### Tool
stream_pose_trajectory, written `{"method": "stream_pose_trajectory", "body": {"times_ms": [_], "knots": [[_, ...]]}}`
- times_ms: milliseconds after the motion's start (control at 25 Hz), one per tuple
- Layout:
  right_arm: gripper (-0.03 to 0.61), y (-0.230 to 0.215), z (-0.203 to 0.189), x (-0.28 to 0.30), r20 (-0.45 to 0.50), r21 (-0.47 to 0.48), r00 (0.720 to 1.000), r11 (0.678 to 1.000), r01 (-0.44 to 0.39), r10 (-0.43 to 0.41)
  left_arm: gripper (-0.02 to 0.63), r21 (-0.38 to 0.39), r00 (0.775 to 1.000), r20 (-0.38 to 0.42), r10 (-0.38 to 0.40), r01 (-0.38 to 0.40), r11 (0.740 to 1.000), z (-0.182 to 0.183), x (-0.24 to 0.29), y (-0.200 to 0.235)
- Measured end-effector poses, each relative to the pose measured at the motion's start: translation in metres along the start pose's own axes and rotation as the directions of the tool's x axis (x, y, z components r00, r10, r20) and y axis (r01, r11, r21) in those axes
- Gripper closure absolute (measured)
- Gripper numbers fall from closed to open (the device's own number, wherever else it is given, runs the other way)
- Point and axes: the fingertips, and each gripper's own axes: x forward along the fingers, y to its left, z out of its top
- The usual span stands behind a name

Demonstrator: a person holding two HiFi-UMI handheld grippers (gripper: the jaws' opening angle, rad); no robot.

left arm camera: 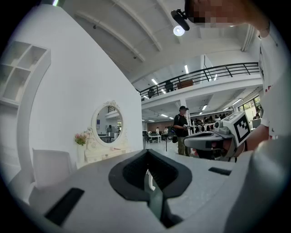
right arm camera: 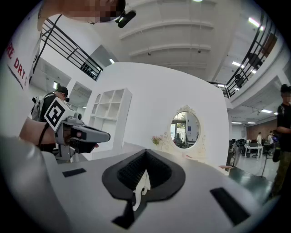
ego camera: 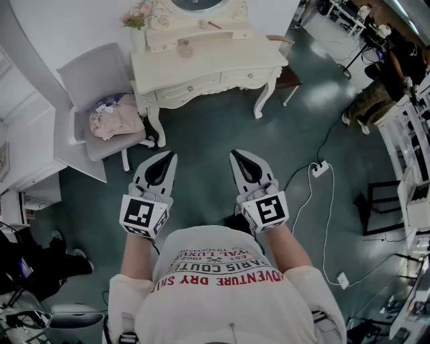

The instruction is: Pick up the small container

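Container (ego camera: 185, 48), small, round and tan, stands on the cream carved desk (ego camera: 228, 64), in front of the oval mirror (ego camera: 195, 4). Pink flowers (ego camera: 136, 16) are at the desk's left end. Well apart from the desk, over the dark floor (ego camera: 201, 127), the left tool (ego camera: 170, 156) and right tool (ego camera: 234, 154) hang side by side. Each has its jaws together with nothing between them.

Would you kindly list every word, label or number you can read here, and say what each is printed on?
"VENTURE DRY SHI": red print on the person's shirt, upside down in the head view, both ends cut off.
"ARIS COUT": dark print in the next line of the same shirt, partly hidden.
"DRY": the same red print, in the right gripper view.
Smaller shirt lines: too small to read.
Marker cubes: patterns only, no letters.
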Motion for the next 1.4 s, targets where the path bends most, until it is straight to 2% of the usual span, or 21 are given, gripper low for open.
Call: {"method": "stream_pose_trajectory", "body": {"times_ms": [320,520,840,1000,1120,1400], "knots": [[0.581,0.001,-0.002,0.004,-0.011,0.013,1.0,1.0,-0.002,0.002,0.609,-0.008,1.0,0.013,-0.007,0.008,1.0,0.004,0.0,0.001],[0.581,-0.001,-0.009,0.011,-0.033,0.055,0.999,0.998,0.021,-0.019,0.609,-0.015,1.0,0.004,-0.008,0.008,1.0,0.0,0.0,0.007],[0.581,-0.016,-0.024,0.038,-0.064,0.063,0.998,0.998,-0.018,0.022,0.609,-0.053,0.999,-0.025,0.038,-0.039,0.998,-0.014,0.02,0.024],[0.581,-0.044,-0.035,0.065,-0.049,0.072,0.998,0.996,-0.047,0.051,0.609,-0.041,0.997,-0.04,0.059,-0.061,0.997,-0.021,0.052,0.034],[0.581,-0.073,-0.044,0.094,-0.039,0.057,0.996,0.995,-0.082,0.085,0.609,-0.041,0.993,-0.043,0.106,-0.108,0.993,-0.023,0.085,0.049],[0.581,-0.172,-0.06,0.169,-0.016,0.039,0.979,0.978,-0.204,0.205,0.609,-0.028,0.975,-0.063,0.211,-0.213,0.977,-0.017,0.196,0.075]]}}
